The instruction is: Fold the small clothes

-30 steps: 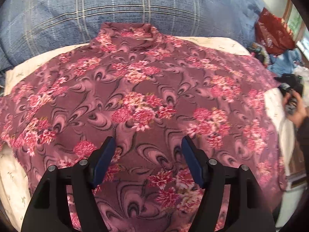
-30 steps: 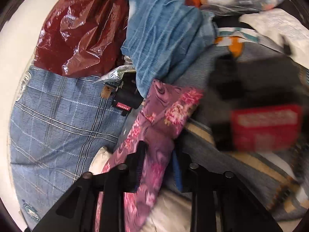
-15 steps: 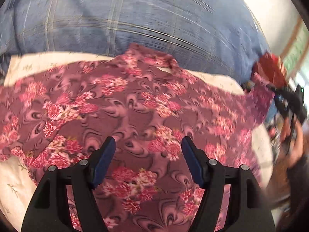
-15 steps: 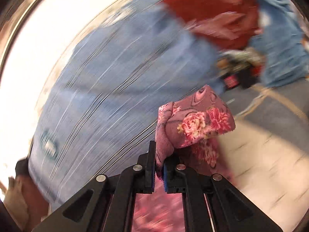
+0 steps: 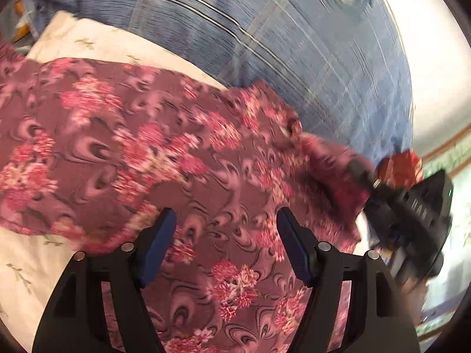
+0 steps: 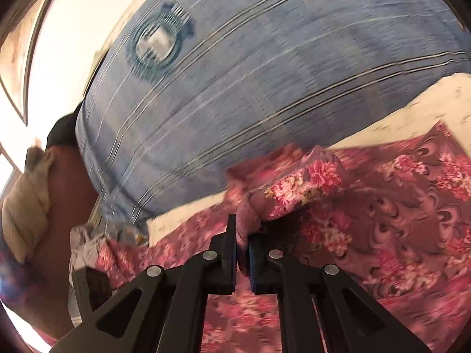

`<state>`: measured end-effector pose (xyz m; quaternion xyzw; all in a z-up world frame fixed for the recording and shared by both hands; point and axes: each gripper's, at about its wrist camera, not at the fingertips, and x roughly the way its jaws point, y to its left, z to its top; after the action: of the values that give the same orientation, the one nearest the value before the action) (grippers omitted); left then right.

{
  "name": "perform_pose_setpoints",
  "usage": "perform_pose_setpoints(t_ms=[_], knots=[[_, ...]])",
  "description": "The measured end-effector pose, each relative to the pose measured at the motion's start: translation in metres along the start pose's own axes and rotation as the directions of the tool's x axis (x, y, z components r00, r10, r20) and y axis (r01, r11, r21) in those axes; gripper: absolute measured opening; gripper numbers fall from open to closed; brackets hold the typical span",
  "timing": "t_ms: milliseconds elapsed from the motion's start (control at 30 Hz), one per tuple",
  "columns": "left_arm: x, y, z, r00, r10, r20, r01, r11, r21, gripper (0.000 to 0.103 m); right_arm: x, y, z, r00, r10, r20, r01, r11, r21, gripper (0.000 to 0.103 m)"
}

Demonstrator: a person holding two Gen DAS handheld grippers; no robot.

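Cream bedding [image 5: 26, 253] under a blue checked pillow [image 6: 250, 67] carries the flowered top [image 5: 123, 153], spread flat. Its right sleeve [image 6: 300, 188] is being folded in over the body; next it needs laying down flat and letting go. Right tongs [image 6: 242, 250] pinch that sleeve, angled downward. Left tongs [image 5: 226, 244] hover wide and empty above the near hem.
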<state>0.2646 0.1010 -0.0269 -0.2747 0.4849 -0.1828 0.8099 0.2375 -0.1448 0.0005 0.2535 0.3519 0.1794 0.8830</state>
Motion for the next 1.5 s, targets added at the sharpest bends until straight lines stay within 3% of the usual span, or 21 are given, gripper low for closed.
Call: perform_pose_setpoints(t_ms=[133, 200, 267, 367, 433, 500, 533, 667, 733, 767, 800, 833, 867, 1000, 1100, 1233, 1300, 1333, 1367, 1400, 1500], knots=[[-0.016, 0.019, 0.005, 0.999, -0.016, 0.042, 0.019, 0.996, -0.082, 0.07, 0.04, 0.03, -0.031, 0.994, 0.023, -0.105, -0.025, 1.0, -0.016, 0.014], [-0.019, 0.026, 0.006, 0.998, -0.033, 0.046, 0.037, 0.993, -0.111, 0.07, 0.055, 0.033, -0.048, 0.985, 0.004, -0.175, -0.007, 1.0, -0.018, 0.026], [-0.018, 0.026, 0.005, 0.999, -0.037, 0.035, 0.041, 0.993, -0.115, 0.07, 0.065, 0.035, -0.066, 0.967, -0.011, -0.253, 0.006, 1.0, -0.022, 0.046], [-0.016, 0.02, 0.003, 0.998, -0.052, 0.019, 0.054, 0.993, -0.102, 0.07, 0.055, 0.039, -0.082, 0.948, -0.006, -0.318, -0.02, 0.997, -0.079, 0.049], [-0.01, 0.014, 0.001, 0.993, -0.118, -0.005, 0.117, 0.988, -0.1, 0.07, 0.035, 0.038, -0.089, 0.949, -0.004, -0.314, -0.039, 0.991, -0.13, 0.05], [-0.006, 0.009, -0.001, 0.988, -0.148, -0.03, 0.145, 0.986, -0.084, 0.076, 0.008, 0.028, -0.092, 0.961, -0.026, -0.277, -0.017, 0.989, -0.149, 0.053], [-0.002, 0.004, -0.004, 0.99, -0.135, -0.049, 0.132, 0.99, -0.057, 0.08, -0.004, 0.02, -0.093, 0.967, -0.039, -0.253, 0.002, 0.989, -0.146, 0.056], [0.015, -0.01, -0.015, 0.991, -0.076, -0.111, 0.076, 0.997, 0.001, 0.081, -0.058, -0.031, -0.094, 0.983, -0.097, -0.158, 0.09, 0.995, -0.047, 0.058], [0.023, -0.014, -0.019, 0.988, -0.09, -0.125, 0.091, 0.996, -0.002, 0.081, -0.076, -0.054, -0.094, 0.986, -0.11, -0.127, 0.114, 0.993, 0.024, 0.058], [0.025, -0.016, -0.02, 0.992, -0.086, -0.096, 0.087, 0.996, 0.0, 0.074, -0.083, -0.064, -0.092, 0.987, -0.114, -0.113, 0.122, 0.991, 0.06, 0.058], [0.025, -0.017, -0.02, 0.996, -0.065, -0.061, 0.066, 0.998, 0.009, 0.061, -0.092, -0.077, -0.091, 0.989, -0.115, -0.092, 0.124, 0.987, 0.105, 0.058], [0.025, -0.019, -0.02, 0.998, -0.042, -0.036, 0.043, 0.999, 0.025, 0.017, -0.098, -0.086, -0.09, 0.991, -0.116, -0.073, 0.125, 0.982, 0.143, 0.058], [0.026, -0.02, -0.019, 0.999, -0.037, -0.034, 0.039, 0.999, 0.039, 0.005, -0.105, -0.097, -0.088, 0.992, -0.118, -0.05, 0.125, 0.975, 0.186, 0.058], [-0.004, -0.016, -0.011, 0.995, -0.06, 0.085, 0.059, 0.998, 0.02, 0.005, -0.124, -0.133, -0.078, 0.992, -0.115, 0.047, 0.092, 0.937, 0.338, 0.058], [-0.024, -0.017, -0.006, 0.986, -0.007, 0.168, 0.0, 0.999, 0.043, 0.005, -0.127, -0.156, -0.07, 0.988, -0.1, 0.115, 0.04, 0.898, 0.438, 0.058], [-0.028, -0.004, -0.002, 0.986, -0.011, 0.165, 0.012, 1.0, -0.004, 0.004, -0.114, -0.179, -0.067, 0.98, -0.049, 0.193, -0.073, 0.815, 0.574, 0.058], [-0.029, 0.0, -0.002, 0.986, 0.004, 0.168, -0.002, 1.0, -0.015, 0.005, -0.11, -0.18, -0.06, 0.979, -0.03, 0.204, -0.097, 0.805, 0.585, 0.056], [-0.031, 0.003, -0.001, 0.985, 0.003, 0.174, 0.001, 1.0, -0.023, 0.005, -0.11, -0.178, -0.055, 0.977, -0.024, 0.213, -0.106, 0.809, 0.578, 0.047], [-0.032, 0.003, -0.001, 0.984, 0.0, 0.176, 0.005, 1.0, -0.027, 0.004, -0.114, -0.174, -0.051, 0.973, -0.046, 0.226, -0.092, 0.821, 0.563, 0.023], [-0.034, 0.005, -0.001, 0.984, 0.003, 0.181, 0.003, 0.999, -0.035, 0.004, -0.119, -0.171, -0.045, 0.967, -0.066, 0.245, -0.082, 0.833, 0.548, 0.011], [-0.029, 0.007, -0.003, 0.988, 0.02, 0.153, -0.013, 0.999, -0.046, 0.005, -0.131, -0.169, -0.042, 0.948, -0.116, 0.296, -0.06, 0.849, 0.525, 0.011]])
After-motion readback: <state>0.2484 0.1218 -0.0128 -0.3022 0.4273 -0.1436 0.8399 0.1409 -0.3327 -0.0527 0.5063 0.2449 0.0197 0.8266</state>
